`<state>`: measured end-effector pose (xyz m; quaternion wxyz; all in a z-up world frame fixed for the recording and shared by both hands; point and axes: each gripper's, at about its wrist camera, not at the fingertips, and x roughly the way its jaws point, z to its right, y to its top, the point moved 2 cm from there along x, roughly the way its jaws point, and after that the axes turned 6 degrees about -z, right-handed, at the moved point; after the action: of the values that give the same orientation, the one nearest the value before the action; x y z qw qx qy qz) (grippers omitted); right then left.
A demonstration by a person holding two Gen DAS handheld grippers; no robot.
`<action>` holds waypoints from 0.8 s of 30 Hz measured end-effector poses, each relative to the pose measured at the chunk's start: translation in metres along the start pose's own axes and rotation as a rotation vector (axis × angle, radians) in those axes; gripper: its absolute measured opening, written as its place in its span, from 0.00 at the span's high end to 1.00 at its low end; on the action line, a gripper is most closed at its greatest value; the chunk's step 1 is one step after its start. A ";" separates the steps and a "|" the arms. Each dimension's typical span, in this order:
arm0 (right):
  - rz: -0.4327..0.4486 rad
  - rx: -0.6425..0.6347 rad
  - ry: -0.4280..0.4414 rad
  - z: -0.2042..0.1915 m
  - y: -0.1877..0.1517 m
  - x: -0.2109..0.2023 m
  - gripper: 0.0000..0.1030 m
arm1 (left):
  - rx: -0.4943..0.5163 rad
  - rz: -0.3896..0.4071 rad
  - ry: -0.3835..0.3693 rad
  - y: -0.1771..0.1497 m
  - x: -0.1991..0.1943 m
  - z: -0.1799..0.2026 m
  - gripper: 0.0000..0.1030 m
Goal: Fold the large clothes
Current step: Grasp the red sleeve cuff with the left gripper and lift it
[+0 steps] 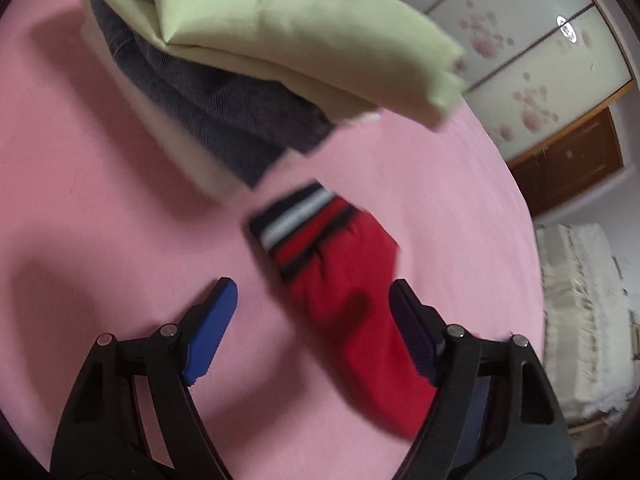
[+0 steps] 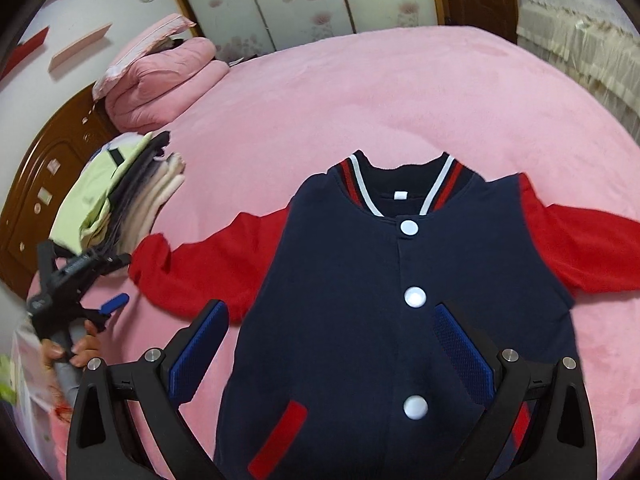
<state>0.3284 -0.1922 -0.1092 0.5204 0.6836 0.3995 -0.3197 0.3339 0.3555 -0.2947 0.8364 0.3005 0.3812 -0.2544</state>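
Jacket (image 2: pixel 360 300) lay flat, front up and buttoned, on the pink bed (image 2: pixel 360 92), both red sleeves spread out. Left hand-held gripper (image 1: pixel 314 316) hung wide, empty, over the left sleeve cuff (image 1: pixel 296 220); view blurred, contact probably none. Right hand-held gripper (image 2: pixel 332 344) wide, empty, above the jacket body. Step judged: first sleeve fold. Next move calls for pinching the cuff and carrying it across the chest

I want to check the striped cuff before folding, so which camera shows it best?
The left wrist view: the striped cuff lies close ahead of the open left gripper. In the right wrist view that sleeve end looks bunched, stripes hidden.
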 end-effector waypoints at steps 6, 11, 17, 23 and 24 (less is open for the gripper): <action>-0.054 0.178 0.187 0.016 0.007 0.042 0.00 | 0.002 0.081 0.005 0.002 0.030 0.003 0.72; -0.073 0.207 0.156 0.024 0.015 0.064 0.00 | -0.030 0.143 -0.085 -0.003 0.031 0.009 0.79; -0.019 0.276 0.155 0.047 0.021 0.057 0.00 | -0.028 0.311 -0.271 -0.028 0.008 0.042 0.79; 0.023 0.284 0.151 0.079 0.028 0.033 0.00 | 0.198 0.397 -0.291 -0.054 -0.006 0.139 0.79; 0.036 0.291 0.141 0.087 0.028 0.028 0.00 | 0.246 0.424 -0.265 -0.058 -0.009 0.155 0.79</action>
<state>0.3650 -0.2738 -0.1424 0.3922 0.7797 0.3720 -0.3160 0.3659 0.2088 -0.2239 0.8708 0.4369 0.1632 -0.1553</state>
